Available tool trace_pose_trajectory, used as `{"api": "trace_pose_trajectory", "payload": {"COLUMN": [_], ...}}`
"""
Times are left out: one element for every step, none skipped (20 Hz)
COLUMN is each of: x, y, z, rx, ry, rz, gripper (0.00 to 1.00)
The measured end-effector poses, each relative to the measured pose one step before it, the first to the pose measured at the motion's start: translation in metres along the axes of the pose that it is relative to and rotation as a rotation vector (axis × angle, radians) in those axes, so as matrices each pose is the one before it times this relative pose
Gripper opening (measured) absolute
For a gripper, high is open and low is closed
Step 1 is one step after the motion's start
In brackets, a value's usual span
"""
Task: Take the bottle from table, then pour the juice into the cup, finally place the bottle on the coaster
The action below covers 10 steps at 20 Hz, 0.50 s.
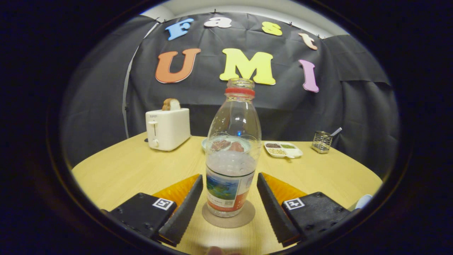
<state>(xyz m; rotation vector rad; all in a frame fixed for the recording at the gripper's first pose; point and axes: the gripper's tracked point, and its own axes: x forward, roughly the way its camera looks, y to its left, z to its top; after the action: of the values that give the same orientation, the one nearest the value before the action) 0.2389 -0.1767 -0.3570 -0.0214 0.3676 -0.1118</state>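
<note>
Clear plastic bottle [231, 156] stood upright on coaster [228, 216], long axis vertical, centred between fingers of gripper [230, 191]. Fingers spread wide, apart from bottle both sides; nothing grasped.

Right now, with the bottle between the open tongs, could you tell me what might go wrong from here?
1. The bottle has no cap, so a knock from either finger could tip it and spill the liquid.
2. It stands on the coaster with the tongs open and clear of it; pulling back crookedly could drag a finger against its label.
3. The plate stands just beyond the bottle; pushing forward might shove the bottle into it.
</note>
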Motion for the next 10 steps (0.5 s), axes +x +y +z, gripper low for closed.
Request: {"api": "trace_pose_trajectory", "payload": {"x": [-0.00297,-0.0034,-0.00539,-0.00711,-0.00986,-0.01095,-0.01667,-0.01684,-0.01745,-0.01552], "y": [0.00105,-0.00226,-0.0032,-0.00078,0.00032,-0.00175,-0.00225,0.00072,-0.00004,0.00029], "z": [0.00295,0.0026,0.00135,0.00287,0.00335,0.00331,0.00716,0.012,0.01411,0.01389], "rx": [0.0056,-0.0031,-0.0043,0.00162,0.0012,0.00166,0.00624,0.00946,0.01066,0.01195], "ry": [-0.00788,-0.00343,0.0005,-0.00239,0.00353,0.00566,-0.0017,-0.01509,-0.01417,-0.01189], "rz": [0.00651,-0.00539,-0.006,0.00242,0.00519,-0.00765,-0.0021,0.00381,0.00713,0.00414], "gripper": [1.0,1.0,1.0,1.0,1.0,1.0,1.0,1.0,1.0,1.0]}}
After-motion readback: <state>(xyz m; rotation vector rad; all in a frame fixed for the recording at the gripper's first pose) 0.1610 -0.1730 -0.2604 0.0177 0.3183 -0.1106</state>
